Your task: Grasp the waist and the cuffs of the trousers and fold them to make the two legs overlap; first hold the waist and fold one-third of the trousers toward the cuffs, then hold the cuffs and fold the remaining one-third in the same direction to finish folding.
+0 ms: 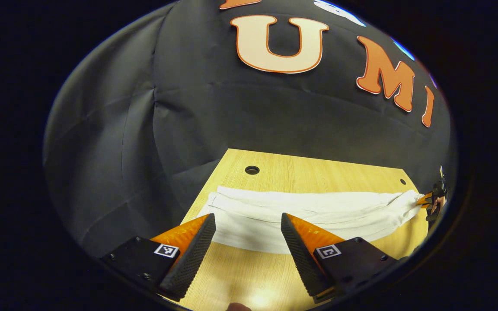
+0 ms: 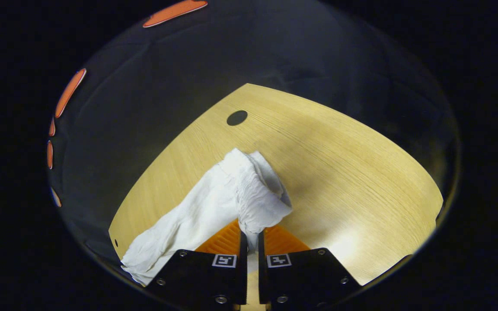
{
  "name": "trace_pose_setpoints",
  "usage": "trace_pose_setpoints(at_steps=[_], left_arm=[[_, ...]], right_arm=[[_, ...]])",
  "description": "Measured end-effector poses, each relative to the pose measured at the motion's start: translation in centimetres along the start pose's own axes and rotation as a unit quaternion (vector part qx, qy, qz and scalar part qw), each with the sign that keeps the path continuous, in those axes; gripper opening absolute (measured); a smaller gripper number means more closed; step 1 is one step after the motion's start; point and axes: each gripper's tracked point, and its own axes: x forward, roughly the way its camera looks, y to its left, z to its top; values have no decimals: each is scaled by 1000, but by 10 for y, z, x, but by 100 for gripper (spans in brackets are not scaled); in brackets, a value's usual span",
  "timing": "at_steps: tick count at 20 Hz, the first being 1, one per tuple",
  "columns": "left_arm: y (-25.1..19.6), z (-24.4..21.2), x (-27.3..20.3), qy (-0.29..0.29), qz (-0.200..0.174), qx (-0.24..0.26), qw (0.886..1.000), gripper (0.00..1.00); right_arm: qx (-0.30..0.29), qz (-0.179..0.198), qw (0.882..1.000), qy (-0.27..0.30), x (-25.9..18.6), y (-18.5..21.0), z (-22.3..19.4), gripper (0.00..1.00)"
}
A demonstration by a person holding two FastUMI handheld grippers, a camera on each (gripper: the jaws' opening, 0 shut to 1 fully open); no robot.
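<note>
White trousers [image 1: 301, 214] lie stretched in a long band across the wooden table [image 1: 318, 172]. My left gripper [image 1: 247, 216] stands open just in front of their left part, both fingers apart and nothing between them. At the far right, the right gripper [image 1: 431, 201] holds the band's other end. In the right gripper view my right gripper [image 2: 249, 235] is shut on a bunched end of the trousers [image 2: 231, 190], lifted off the table [image 2: 339, 164]; the cloth trails away to the lower left. I cannot tell whether this end is the waist or the cuffs.
A round cable hole [image 1: 252, 169] sits near the table's far edge, with a smaller hole [image 1: 403, 182] to its right. The black cloth wall [image 1: 145, 129] closes in behind and to the left. Bare wood lies in front of the trousers [image 1: 249, 272].
</note>
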Motion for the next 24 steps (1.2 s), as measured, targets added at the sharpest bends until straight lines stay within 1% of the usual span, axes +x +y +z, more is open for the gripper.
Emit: trace_pose_setpoints(at_steps=[4,5,8,9,12,15,18,21,24], left_arm=[[-1,1,-1,-7,-8,-2,1000,99],[-1,1,-1,-9,-9,-2,1000,100],[-2,0,-1,-9,-18,-7,1000,99],[-2,-1,-1,-10,-21,-10,1000,99],[-1,-5,0,-6,-27,-17,999,99],[-1,-7,2,-5,-30,-24,999,99],[0,-9,4,-3,-34,-38,999,100],[3,-12,6,4,-32,-47,998,99],[2,-14,8,9,-34,-49,998,99]], right_arm=[[-40,28,998,-40,-26,12,4,11],[-49,37,997,-49,-32,15,1,11],[-75,61,993,-72,-46,29,5,7],[-84,67,991,-77,-52,32,10,5],[-124,69,985,-101,-74,43,24,4],[-181,87,972,-119,-93,65,29,4],[-219,113,960,-130,-112,100,24,4],[-258,139,947,-131,-119,143,-3,4],[-300,157,932,-130,-127,170,-29,4]])
